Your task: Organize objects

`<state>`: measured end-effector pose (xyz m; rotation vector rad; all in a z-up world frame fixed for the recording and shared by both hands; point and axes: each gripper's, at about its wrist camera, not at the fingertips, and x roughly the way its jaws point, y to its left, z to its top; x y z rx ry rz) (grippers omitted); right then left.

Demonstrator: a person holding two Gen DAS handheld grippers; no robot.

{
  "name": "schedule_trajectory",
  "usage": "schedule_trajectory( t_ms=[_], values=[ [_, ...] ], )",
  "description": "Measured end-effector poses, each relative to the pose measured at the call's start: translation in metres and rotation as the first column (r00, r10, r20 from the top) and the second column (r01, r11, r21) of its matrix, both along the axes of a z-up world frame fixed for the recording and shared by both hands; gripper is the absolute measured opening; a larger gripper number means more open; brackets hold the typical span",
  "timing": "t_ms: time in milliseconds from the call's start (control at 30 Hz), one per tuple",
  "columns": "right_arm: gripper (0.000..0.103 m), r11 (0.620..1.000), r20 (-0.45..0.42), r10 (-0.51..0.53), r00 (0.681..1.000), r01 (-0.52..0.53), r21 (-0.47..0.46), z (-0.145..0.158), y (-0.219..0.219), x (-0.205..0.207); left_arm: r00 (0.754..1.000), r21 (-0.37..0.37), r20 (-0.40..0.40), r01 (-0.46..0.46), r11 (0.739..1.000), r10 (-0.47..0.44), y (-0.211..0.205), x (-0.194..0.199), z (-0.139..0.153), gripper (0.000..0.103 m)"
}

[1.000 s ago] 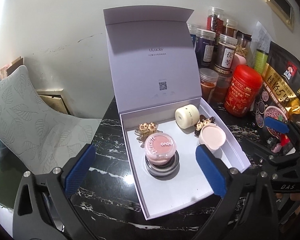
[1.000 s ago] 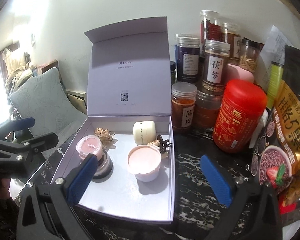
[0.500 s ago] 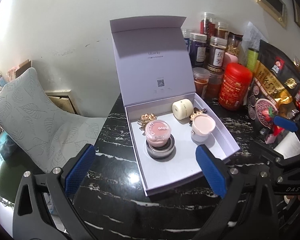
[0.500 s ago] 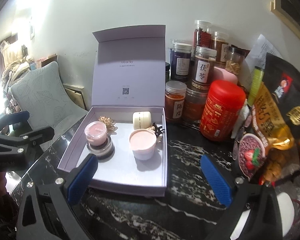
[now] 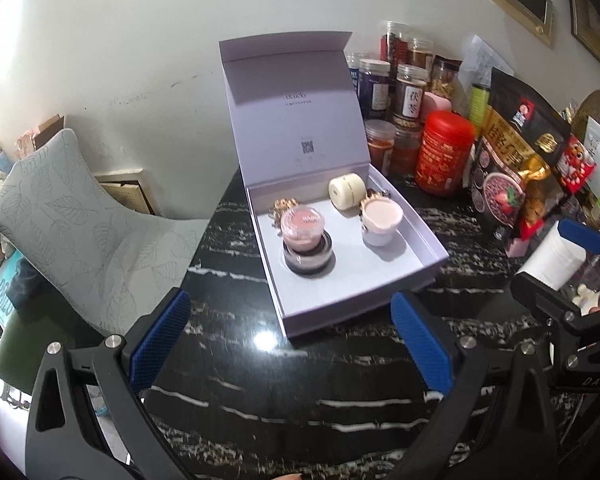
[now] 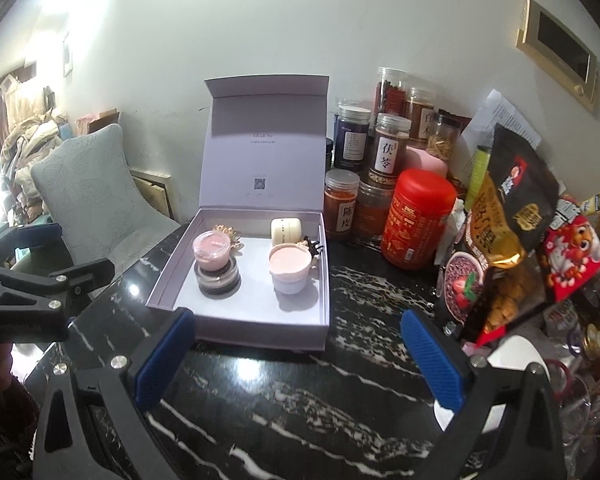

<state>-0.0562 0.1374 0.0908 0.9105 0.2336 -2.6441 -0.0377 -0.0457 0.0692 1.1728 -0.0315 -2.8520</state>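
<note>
An open lilac gift box [image 5: 404,280] [image 6: 244,328] stands on the black marble table, lid upright. Inside it are a pink jar stacked on a dark jar [image 5: 303,224] [image 6: 212,246], a pink-topped cup [image 5: 381,216] [image 6: 291,262], a cream jar [image 5: 345,191] [image 6: 286,230], a gold hair clip [image 5: 283,205] [image 6: 226,230] and a dark clip [image 6: 313,246]. My left gripper [image 5: 288,344] is open and empty, in front of the box. My right gripper [image 6: 296,356] is open and empty, in front of the box's right half.
Behind and right of the box stand several spice jars [image 6: 388,148], a red canister [image 5: 442,152] [image 6: 416,216] and snack bags [image 6: 508,232]. A grey chair [image 5: 72,216] stands left of the table. A white cup [image 5: 552,258] is at the right.
Both grippers have drawn back from the box and risen; the box looks smaller and farther in both views. The box's contents have not moved.
</note>
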Motion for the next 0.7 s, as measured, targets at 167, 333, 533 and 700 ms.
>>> schedule_trajectory(
  t_ms=[167, 333, 533, 700],
  values=[
    [0.103, 1.000, 0.003, -0.002, 1.000, 0.002, 0.006, 0.003, 0.004, 0.020, 1.000, 0.007, 0.007, 0.006, 1.000, -0.007, 0.002, 0.015, -0.001, 0.101],
    [0.103, 1.000, -0.001, 0.006, 1.000, -0.006, 0.009, 0.004, 0.006, 0.035, 1.000, -0.001, 0.022, 0.013, 1.000, -0.013, 0.007, 0.030, -0.003, 0.101],
    [0.103, 1.000, 0.018, 0.010, 1.000, -0.010, -0.004, 0.000, 0.010, 0.048, 1.000, -0.022, 0.024, 0.010, 1.000, -0.010, 0.011, 0.044, -0.005, 0.101],
    [0.103, 1.000, 0.034, 0.021, 0.999, -0.021, 0.001, -0.006, 0.009, 0.057, 0.999, -0.025, 0.037, 0.018, 1.000, -0.017, 0.014, 0.052, -0.011, 0.101]
  ],
)
